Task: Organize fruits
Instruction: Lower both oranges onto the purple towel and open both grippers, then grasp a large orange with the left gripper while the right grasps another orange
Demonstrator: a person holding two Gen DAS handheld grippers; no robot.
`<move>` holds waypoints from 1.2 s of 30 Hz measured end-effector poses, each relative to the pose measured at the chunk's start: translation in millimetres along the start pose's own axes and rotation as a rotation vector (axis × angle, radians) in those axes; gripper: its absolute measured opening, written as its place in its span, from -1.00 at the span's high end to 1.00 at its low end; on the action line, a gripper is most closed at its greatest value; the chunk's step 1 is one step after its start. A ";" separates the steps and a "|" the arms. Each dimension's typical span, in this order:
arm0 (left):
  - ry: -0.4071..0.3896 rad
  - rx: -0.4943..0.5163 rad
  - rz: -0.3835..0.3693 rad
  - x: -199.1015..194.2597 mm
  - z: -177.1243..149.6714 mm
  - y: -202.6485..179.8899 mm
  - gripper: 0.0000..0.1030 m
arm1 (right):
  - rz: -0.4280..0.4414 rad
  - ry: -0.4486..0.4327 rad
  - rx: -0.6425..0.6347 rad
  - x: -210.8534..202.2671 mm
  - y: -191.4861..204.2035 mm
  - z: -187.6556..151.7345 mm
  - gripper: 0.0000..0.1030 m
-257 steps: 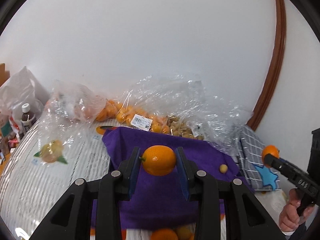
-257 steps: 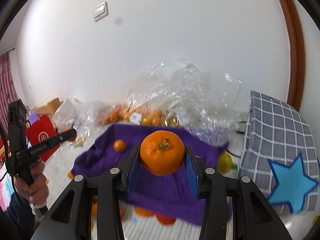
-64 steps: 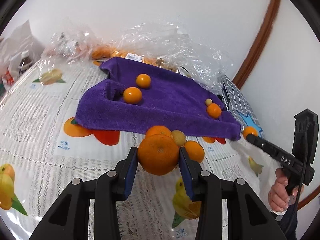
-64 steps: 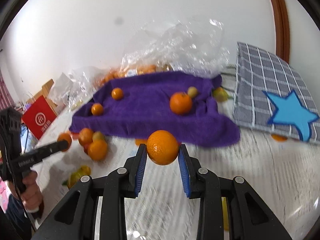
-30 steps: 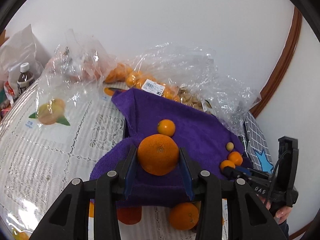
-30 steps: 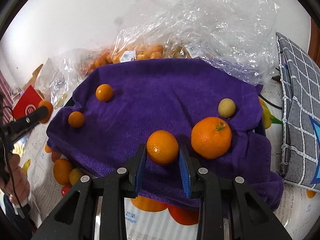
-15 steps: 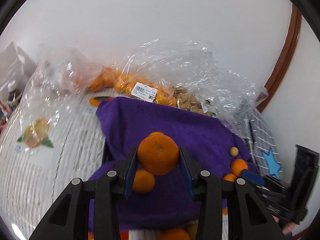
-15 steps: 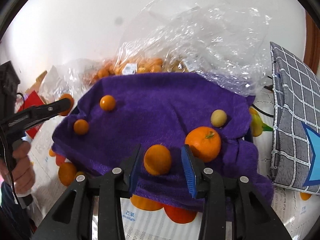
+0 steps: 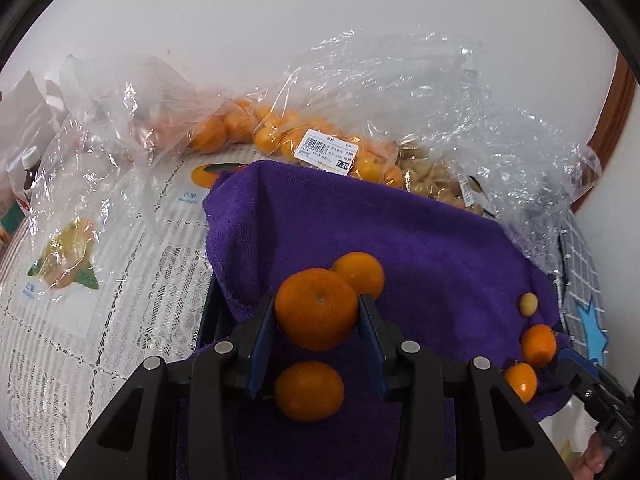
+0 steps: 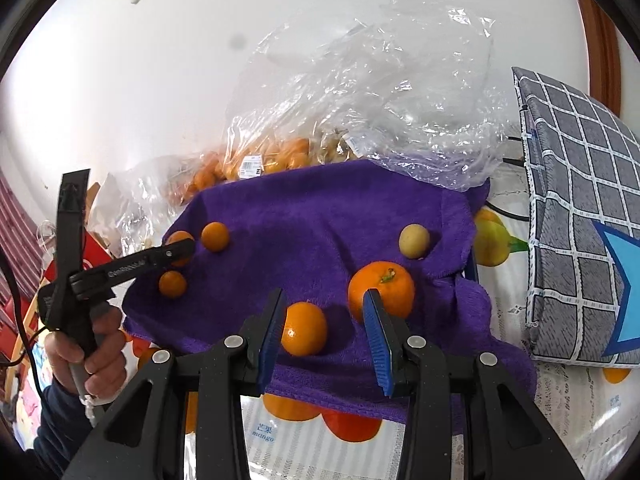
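Left gripper (image 9: 318,318): jaws clamped on a mandarin (image 9: 316,308), navel end facing the camera, above the purple towel (image 9: 360,220). Right gripper (image 10: 324,332): jaws have just been opening; a smaller orange (image 10: 303,328) lies free on the towel between them, beside a stem-up mandarin (image 10: 382,289).

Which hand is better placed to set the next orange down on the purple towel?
Left. The left gripper is shut on an orange above the towel. The right gripper's jaws have just been opening; its orange already lies on the towel, so it is empty.
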State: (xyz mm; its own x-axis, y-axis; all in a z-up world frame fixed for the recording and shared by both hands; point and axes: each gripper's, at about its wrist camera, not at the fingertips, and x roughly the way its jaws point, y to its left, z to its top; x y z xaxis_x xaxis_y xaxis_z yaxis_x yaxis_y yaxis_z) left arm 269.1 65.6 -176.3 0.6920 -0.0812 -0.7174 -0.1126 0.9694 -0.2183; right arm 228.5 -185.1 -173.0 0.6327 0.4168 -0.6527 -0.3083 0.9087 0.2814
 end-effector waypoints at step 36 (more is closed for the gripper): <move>-0.174 -0.131 -0.049 -112.9 -95.6 72.3 0.03 | -0.011 -0.020 -0.144 -34.8 77.6 -67.6 0.20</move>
State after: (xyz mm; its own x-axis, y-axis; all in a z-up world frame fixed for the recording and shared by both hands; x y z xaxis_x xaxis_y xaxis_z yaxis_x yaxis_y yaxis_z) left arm 114.7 122.7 -174.3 0.8104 -0.0752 -0.5811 -0.1596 0.9259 -0.3424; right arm 134.6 -130.6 -176.0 0.6502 0.4084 -0.6407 -0.3988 0.9012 0.1697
